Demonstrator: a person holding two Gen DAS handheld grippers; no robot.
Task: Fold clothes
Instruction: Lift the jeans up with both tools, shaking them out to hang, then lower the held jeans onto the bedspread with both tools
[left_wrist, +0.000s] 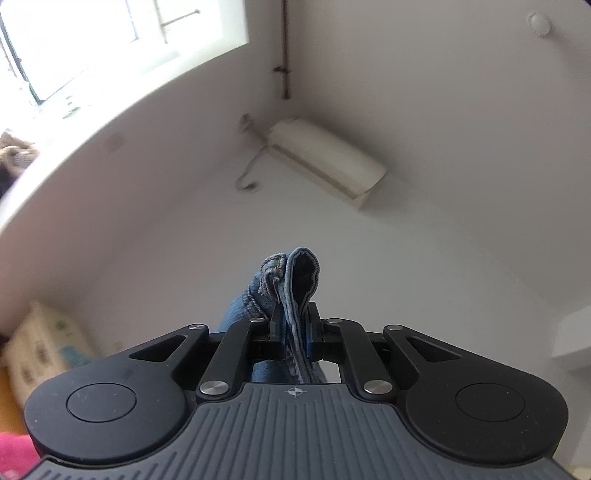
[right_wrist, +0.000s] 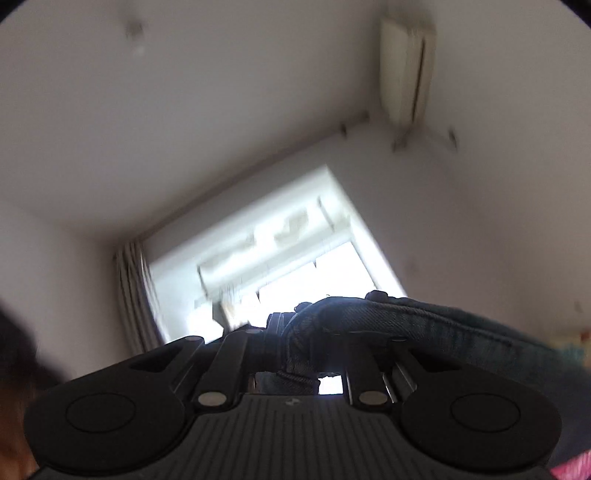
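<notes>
A: Both grippers tilted up toward the ceiling. Left gripper (left_wrist: 294, 325): jaws closed on a bunched fold of jeans (left_wrist: 291, 280), cloth poking out at 12 o'clock.

B: Right gripper (right_wrist: 295, 343): jaws clamped on the jeans' (right_wrist: 388, 321) thick edge, denim trailing to 3 o'clock. Air conditioner (left_wrist: 328, 162) behind.
</notes>
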